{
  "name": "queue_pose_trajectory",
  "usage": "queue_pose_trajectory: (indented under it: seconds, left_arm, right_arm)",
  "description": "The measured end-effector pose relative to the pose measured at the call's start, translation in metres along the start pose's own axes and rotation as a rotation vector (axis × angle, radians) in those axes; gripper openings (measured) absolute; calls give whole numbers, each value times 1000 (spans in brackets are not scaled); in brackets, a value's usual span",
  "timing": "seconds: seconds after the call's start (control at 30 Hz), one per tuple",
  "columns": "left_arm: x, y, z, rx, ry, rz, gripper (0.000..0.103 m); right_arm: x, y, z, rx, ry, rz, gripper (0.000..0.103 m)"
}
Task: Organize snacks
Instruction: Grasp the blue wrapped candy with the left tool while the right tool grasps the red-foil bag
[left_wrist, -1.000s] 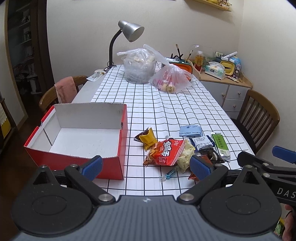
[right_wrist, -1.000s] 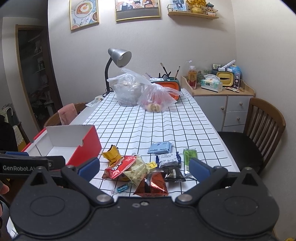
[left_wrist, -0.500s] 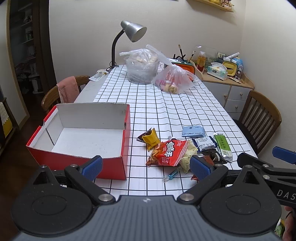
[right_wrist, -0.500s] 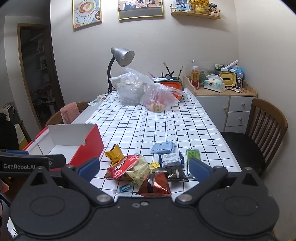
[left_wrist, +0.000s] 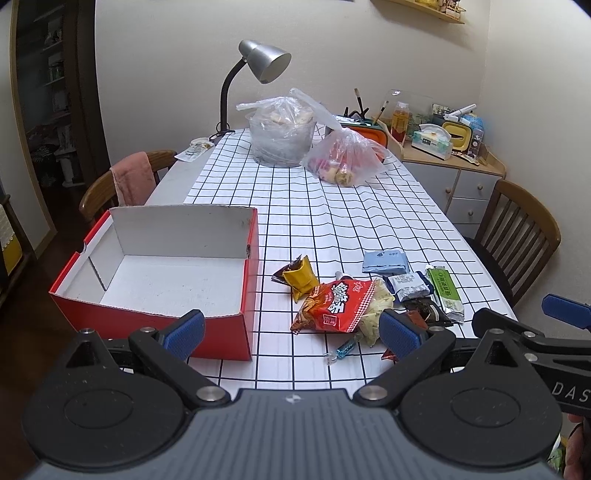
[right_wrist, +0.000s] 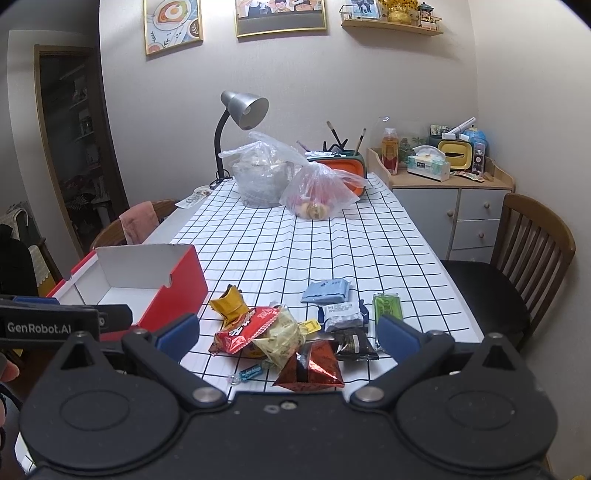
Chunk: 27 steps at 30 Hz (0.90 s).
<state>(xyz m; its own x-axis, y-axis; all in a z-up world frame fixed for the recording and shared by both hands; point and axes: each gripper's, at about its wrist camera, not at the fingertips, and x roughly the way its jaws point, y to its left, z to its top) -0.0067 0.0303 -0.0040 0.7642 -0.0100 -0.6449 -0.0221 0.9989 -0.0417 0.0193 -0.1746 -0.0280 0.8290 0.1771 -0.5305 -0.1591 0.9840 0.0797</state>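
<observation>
Red and yellow snacks (left_wrist: 341, 301) lie in a near pile right of the empty box (left_wrist: 159, 273) on the surface. Both cameras have edged closer; left gripper (left_wrist: 291, 328) and right gripper (right_wrist: 288, 332) hover, jaws wide, holding nothing. Sorting not begun.

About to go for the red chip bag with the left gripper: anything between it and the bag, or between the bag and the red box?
Nothing visible blocks either path. The left gripper hangs open just short of the red foil chip bag, only checked tablecloth between. The open red cardboard box sits left of the bag, bare cloth between; its near wall must be cleared.
</observation>
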Motion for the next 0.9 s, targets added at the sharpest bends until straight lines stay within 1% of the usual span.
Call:
queue_pose_trajectory:
  seconds: [0.13,0.23,0.33,0.47,0.53,0.6,0.63,0.73,0.83,0.9]
  left_arm:
    - [7,1,0,-3,16,-13,101]
    - [16,4,-1,4,15,-43,101]
    - [32,5,-7,52,18,-59,101]
    - [59,0,-17,126,66,-55,101]
    - [71,-1,-21,143,84,-50,101]
    - [83,-3,-23,145,108,-57,100]
    - [89,-5,-25,157,116,-68,100]
    - [103,-12,-30,215,122,-99,100]
    - [119,-20,-34,265,142,-113,100]
    - [130,-24,-36,291,154,-114,100]
  right_arm:
    - [4,-3,-1,-9,11,6,101]
    - [11,-11,-2,-7,23,25,101]
    - [27,-22,-8,-15,68,32,100]
    - [53,-31,-21,-25,153,24,99]
    - [63,-34,-24,-22,167,28,99]
    - [75,-36,-24,-19,185,22,99]
    - [81,-37,-23,-23,195,33,99]
    - [105,-33,-22,-56,232,39,96]
    - [133,-36,-22,-44,291,38,94]
    - [152,-37,-24,-31,338,30,86]
